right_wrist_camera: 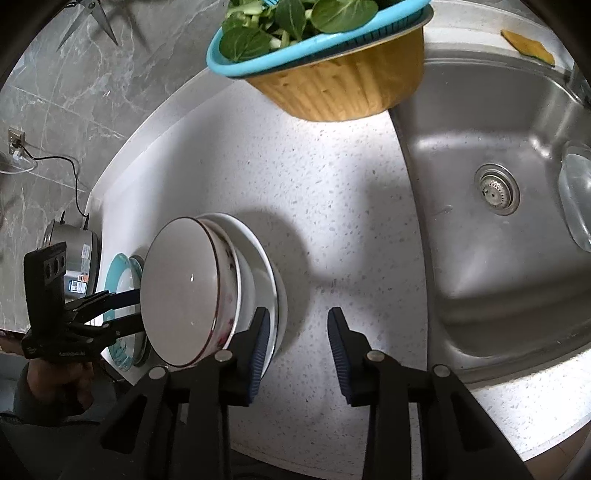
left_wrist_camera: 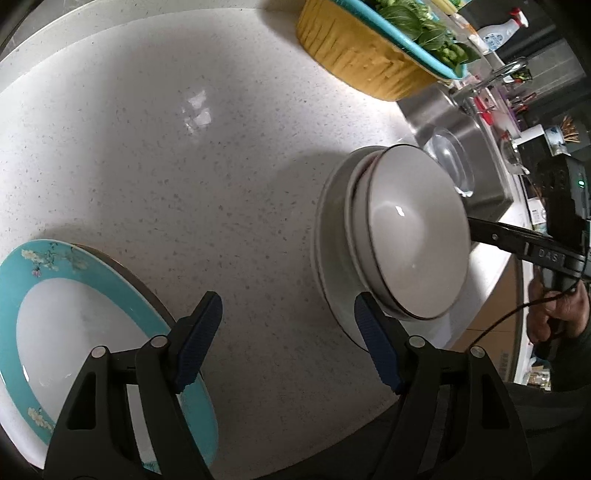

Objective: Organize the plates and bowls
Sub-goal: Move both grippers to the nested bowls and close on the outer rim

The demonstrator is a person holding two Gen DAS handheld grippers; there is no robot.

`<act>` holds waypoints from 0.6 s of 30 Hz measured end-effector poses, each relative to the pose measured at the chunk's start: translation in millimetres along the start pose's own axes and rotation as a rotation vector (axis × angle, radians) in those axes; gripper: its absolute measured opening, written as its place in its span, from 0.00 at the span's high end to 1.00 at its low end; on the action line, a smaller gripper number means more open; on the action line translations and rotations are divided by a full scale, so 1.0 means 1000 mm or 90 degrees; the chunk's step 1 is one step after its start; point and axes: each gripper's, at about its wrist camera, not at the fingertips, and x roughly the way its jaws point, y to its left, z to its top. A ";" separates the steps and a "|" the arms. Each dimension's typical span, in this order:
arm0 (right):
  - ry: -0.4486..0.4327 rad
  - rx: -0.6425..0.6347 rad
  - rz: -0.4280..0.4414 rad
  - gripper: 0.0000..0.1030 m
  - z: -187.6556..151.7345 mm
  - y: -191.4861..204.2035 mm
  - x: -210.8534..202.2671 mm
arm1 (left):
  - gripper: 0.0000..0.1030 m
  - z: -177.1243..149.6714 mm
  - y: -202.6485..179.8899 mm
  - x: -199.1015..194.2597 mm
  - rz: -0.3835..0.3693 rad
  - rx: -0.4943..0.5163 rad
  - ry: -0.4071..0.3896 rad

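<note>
A stack of bowls (left_wrist_camera: 413, 236) sits on a white plate (left_wrist_camera: 332, 273) on the speckled surface (left_wrist_camera: 184, 166), near its front edge and just left of the steel sink (right_wrist_camera: 498, 240). The top bowl is white inside with a dark rim; only the right wrist view shows a reddish pattern on the outer wall of a bowl (right_wrist_camera: 231, 295) in the stack. The left gripper (left_wrist_camera: 288, 343) hangs above the surface with its blue-padded fingers spread wide and nothing between them, the right-hand finger close beside the white plate. The right gripper (right_wrist_camera: 297, 354) is likewise spread and empty, its left finger next to the plate's edge. Whether either pad touches the plate I cannot tell. A teal-rimmed plate (left_wrist_camera: 88, 332) with small flowers lies well to the left; the left wrist view shows it plainly, while the right wrist view catches just a sliver behind the stack. At the back stands a yellow basin (right_wrist_camera: 343, 92) holding a teal colander of leafy greens (right_wrist_camera: 295, 18). The right wrist view alone shows the sink drain (right_wrist_camera: 496, 190), a steel cooker (right_wrist_camera: 74, 254) and the grey marbled wall. A clear glass dish (left_wrist_camera: 450, 166) lies in the sink.
</note>
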 end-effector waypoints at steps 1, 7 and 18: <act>0.003 -0.003 0.000 0.70 0.000 0.000 0.001 | 0.39 0.001 0.001 0.002 0.003 -0.003 0.001; 0.023 -0.018 0.002 0.70 0.000 0.003 0.011 | 0.40 0.010 -0.003 0.014 0.004 -0.008 0.010; 0.038 -0.027 -0.013 0.70 0.000 0.009 0.023 | 0.40 0.019 -0.012 0.040 0.013 -0.015 0.012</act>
